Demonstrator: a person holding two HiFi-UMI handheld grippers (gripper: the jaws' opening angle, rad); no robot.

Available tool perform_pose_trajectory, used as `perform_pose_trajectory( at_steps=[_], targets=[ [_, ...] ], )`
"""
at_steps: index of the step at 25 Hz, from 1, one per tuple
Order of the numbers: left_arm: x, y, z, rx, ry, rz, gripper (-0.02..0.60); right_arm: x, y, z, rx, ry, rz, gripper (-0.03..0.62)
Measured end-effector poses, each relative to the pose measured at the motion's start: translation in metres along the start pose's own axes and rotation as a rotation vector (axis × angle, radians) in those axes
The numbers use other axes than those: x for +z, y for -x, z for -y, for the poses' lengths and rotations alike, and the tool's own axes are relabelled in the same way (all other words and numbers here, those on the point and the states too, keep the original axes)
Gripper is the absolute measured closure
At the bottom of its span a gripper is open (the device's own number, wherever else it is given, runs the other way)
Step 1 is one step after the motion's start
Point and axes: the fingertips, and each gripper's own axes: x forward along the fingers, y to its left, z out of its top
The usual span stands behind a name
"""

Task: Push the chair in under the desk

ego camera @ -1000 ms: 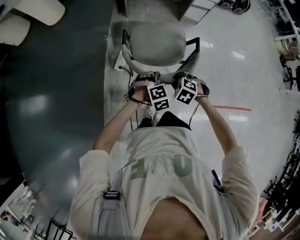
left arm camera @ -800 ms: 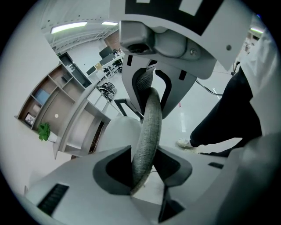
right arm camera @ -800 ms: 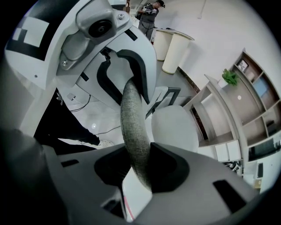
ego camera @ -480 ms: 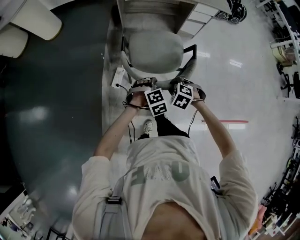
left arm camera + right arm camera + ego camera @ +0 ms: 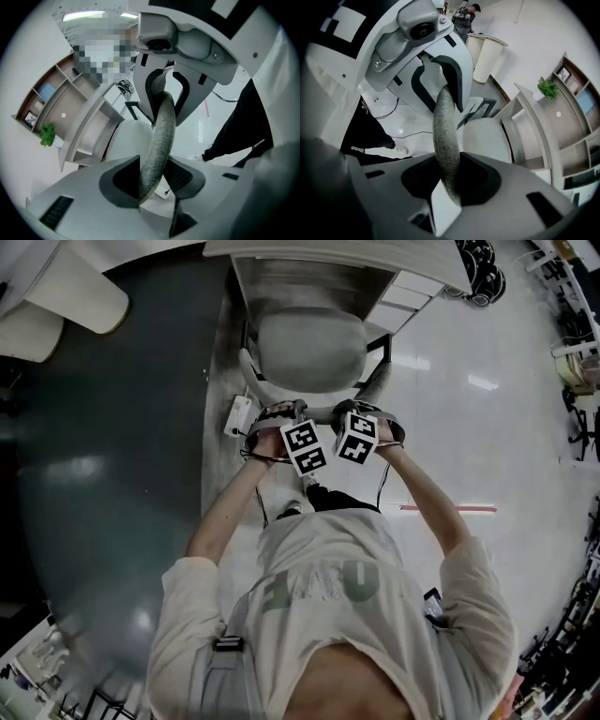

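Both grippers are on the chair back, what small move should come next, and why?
Probably a short, straight push toward the desk. The left gripper and the right gripper both clamp the chair back, the right one's jaws closing tighter, and the seat sits mostly in front of the desk, roughly lined up with its opening.

This is an office. At the top middle of the head view, a pale desk [image 5: 309, 251] with a drawer unit [image 5: 405, 298] stands over a padded office chair [image 5: 309, 348]. The floor [image 5: 497, 427] on the right is glossy and light. At the left of the left gripper view, wall shelves [image 5: 51, 96] hold a potted plant [image 5: 47, 135] and a framed picture [image 5: 30, 118]. At the top of the right gripper view, a person [image 5: 464, 16] stands at a white counter [image 5: 486, 56].
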Motion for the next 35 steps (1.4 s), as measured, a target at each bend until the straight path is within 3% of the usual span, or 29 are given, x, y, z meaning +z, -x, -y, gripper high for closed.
perform_pose_trajectory(
  at_steps=[10, 19, 35],
  targets=[
    [-0.007, -0.019, -0.059, 0.043, 0.001, -0.034, 0.422, 0.022, -0.014, 0.054, -0.010, 0.048, 0.066, 0.491],
    [-0.018, -0.047, -0.115, 0.022, -0.004, -0.059, 0.420, 0.044, -0.038, 0.106, -0.004, 0.039, 0.091, 0.493],
    [0.006, -0.089, -0.216, -0.029, -0.074, -0.011, 0.420, 0.049, -0.055, 0.217, -0.072, -0.016, 0.064, 0.493]
  ],
)
